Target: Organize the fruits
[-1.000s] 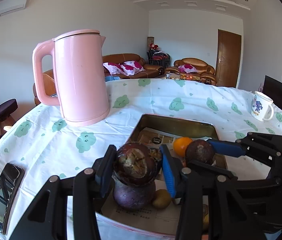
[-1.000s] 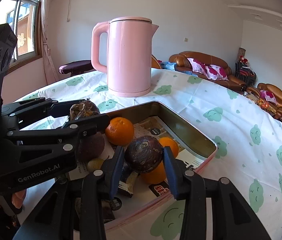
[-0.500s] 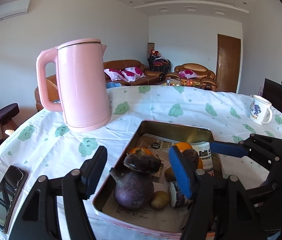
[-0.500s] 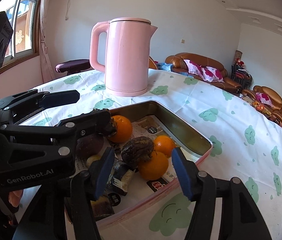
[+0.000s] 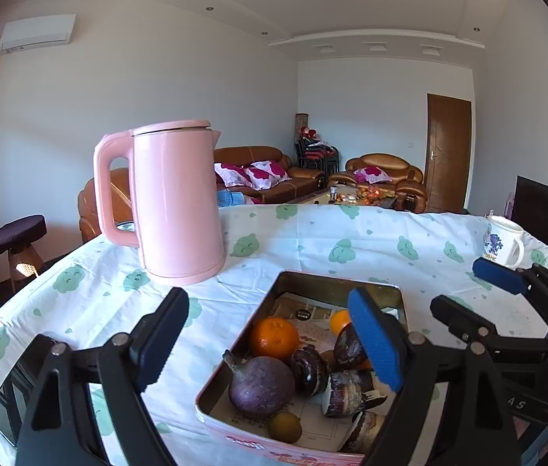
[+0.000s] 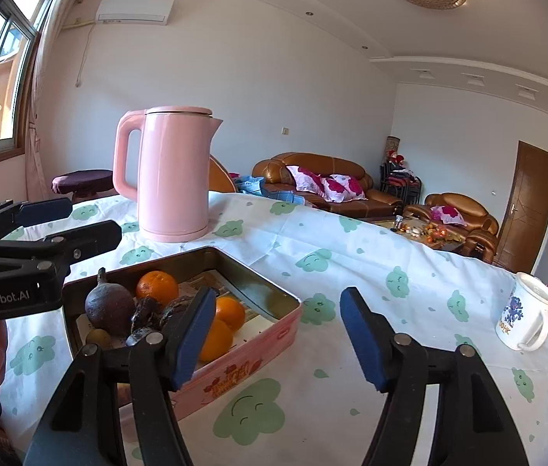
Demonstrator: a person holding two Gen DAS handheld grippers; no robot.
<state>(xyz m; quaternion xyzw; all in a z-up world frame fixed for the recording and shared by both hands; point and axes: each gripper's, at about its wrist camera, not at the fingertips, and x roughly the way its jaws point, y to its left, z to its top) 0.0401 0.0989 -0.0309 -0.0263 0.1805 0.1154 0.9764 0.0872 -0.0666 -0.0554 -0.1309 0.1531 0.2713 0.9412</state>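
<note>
You are holding your left gripper [image 5: 270,338] wide open and empty above the near left of the pink tin [image 5: 235,433], and your right gripper [image 6: 278,334] is gaping just as wide, gripping nothing, over the tin's right edge. The oranges [image 5: 274,338] and dark purple fruits [image 5: 260,384] are lying inside the tin on the counter [image 6: 351,264], with the pink kettle [image 5: 177,202] standing beyond it.

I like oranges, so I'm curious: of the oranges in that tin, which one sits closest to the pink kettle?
The orange beside the big purple fruit, at the tin's kettle-side end. The other two oranges lie together nearer the right gripper.
</note>
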